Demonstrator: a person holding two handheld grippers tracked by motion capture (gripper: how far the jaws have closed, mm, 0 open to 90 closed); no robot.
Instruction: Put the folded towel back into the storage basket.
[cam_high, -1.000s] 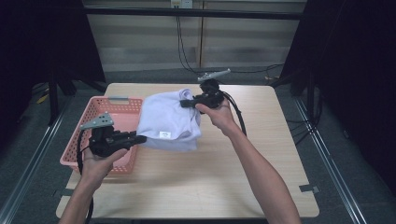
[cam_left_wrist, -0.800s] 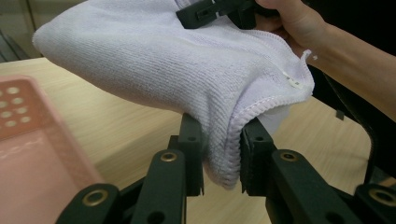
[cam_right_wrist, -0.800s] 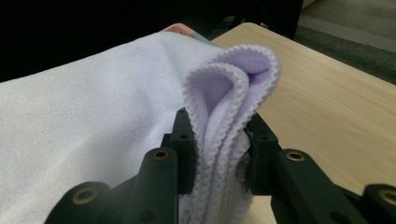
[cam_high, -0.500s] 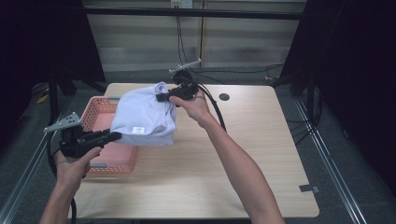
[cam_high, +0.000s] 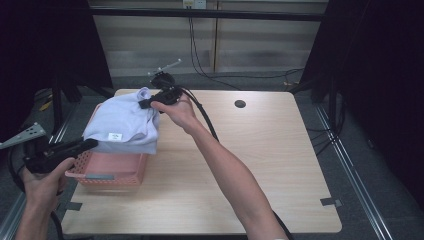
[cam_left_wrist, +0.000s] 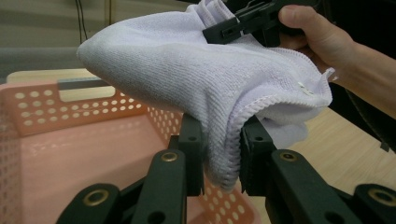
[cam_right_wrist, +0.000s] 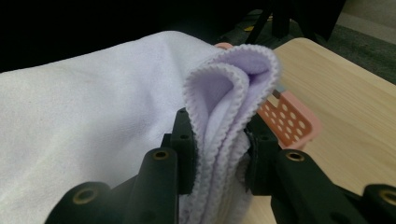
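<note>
Nearest the person, the left gripper (cam_high: 87, 144) is clenched on the near hem of a folded pale lavender towel (cam_high: 122, 125), whose layered edge is pinched between its two black jaws in the left gripper view. The towel hangs in the air above the pink perforated basket (cam_high: 107, 172) that stands at the left edge of the wooden table (cam_high: 260, 150), its white label facing up. Farther off, the right gripper (cam_high: 146, 104) grasps the towel's far folded edge, several scalloped layers squeezed between its jaws.
</note>
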